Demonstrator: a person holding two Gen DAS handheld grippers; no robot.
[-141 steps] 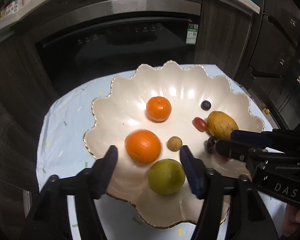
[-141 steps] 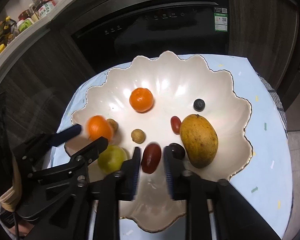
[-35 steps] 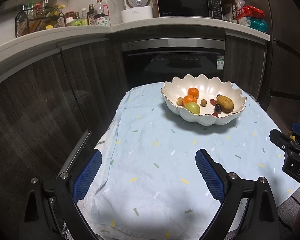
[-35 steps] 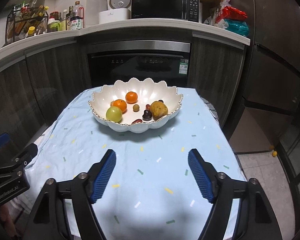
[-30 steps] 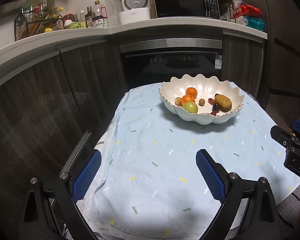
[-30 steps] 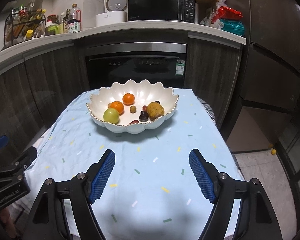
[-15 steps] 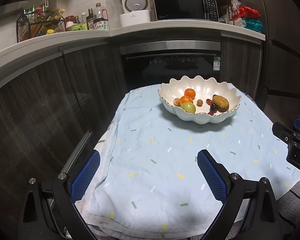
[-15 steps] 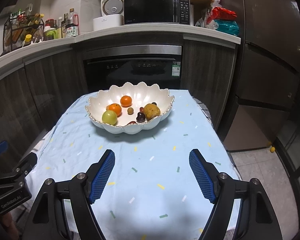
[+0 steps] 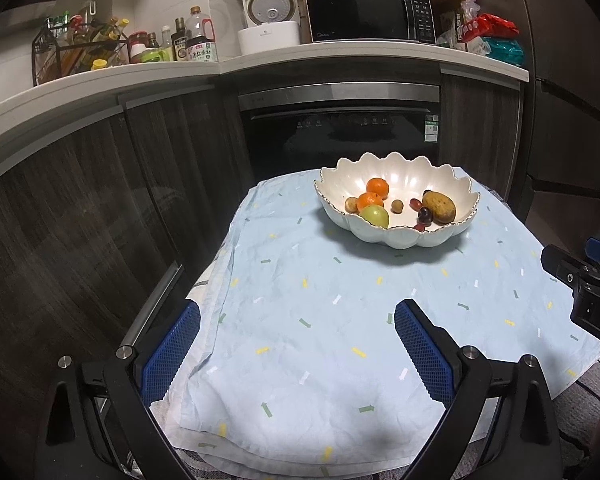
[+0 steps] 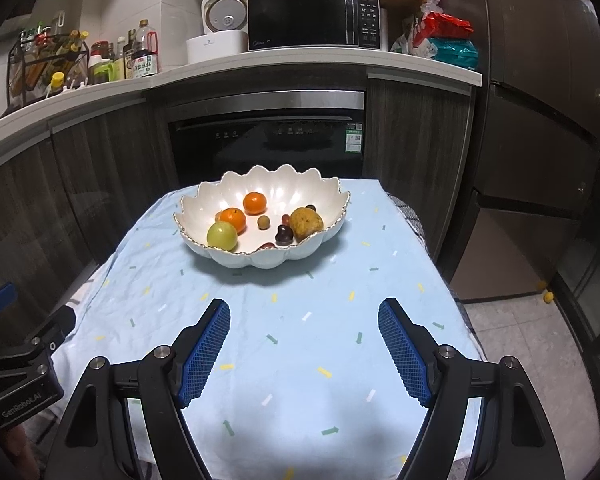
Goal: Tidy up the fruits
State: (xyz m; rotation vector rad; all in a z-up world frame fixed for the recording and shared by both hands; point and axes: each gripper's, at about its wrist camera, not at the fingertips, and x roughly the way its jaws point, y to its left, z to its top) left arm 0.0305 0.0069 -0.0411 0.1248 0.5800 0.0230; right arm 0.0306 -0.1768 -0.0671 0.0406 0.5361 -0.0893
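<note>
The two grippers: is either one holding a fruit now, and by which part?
Nothing is held. The left gripper and right gripper are open and empty; the fruits lie in the scalloped bowl.

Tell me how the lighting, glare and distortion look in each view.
Left wrist view: dim, dark corners, counter edge bowed by the fisheye, sharp. Right wrist view: bright glare inside the bowl, a soft shadow on the cloth nearest the camera.

Scalloped bowl (image 10: 236,258) of fruit, blue tablecloth (image 10: 300,304), right hand-held gripper (image 10: 302,354) gaping
</note>
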